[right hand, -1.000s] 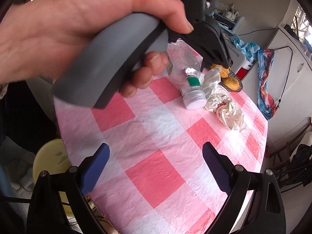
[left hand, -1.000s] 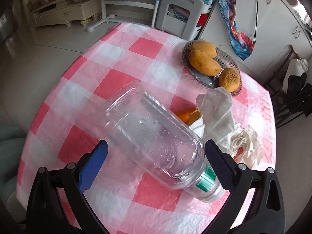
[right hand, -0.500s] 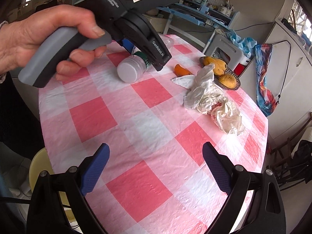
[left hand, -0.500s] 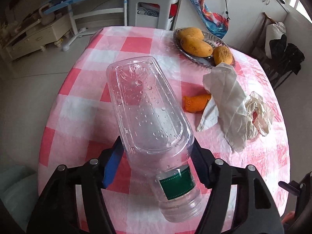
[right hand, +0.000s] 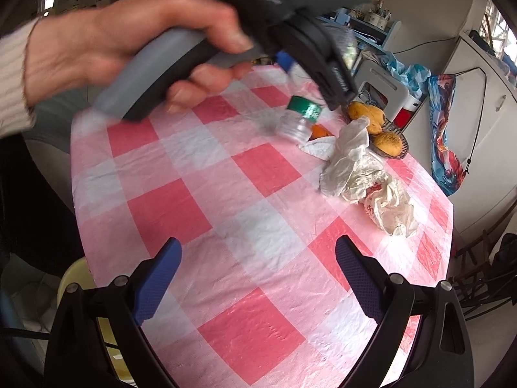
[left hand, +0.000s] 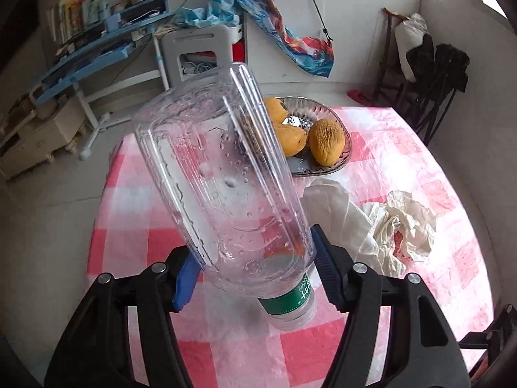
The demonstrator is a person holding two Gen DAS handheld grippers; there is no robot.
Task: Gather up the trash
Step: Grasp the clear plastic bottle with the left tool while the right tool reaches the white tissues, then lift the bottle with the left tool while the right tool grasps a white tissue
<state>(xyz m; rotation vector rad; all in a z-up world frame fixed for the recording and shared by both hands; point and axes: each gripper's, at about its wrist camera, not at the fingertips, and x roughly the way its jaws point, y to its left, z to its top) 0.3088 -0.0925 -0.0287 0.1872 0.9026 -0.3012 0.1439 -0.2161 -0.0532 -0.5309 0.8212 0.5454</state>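
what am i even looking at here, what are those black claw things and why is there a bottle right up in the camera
No robot here: a person holds a hand-squeezed clamp in each hand, and each clamp carries a wide-angle camera looking along its two fingers.

One picture comes from the left gripper. Its blue pads are closing on an empty clear plastic bottle, held cap-down above the table.

The other comes from the right gripper, which is open and empty. It also shows the person's hand holding the left clamp.

On the pink checked table lie crumpled white wrappers, an orange scrap, and a glass dish of mangoes.
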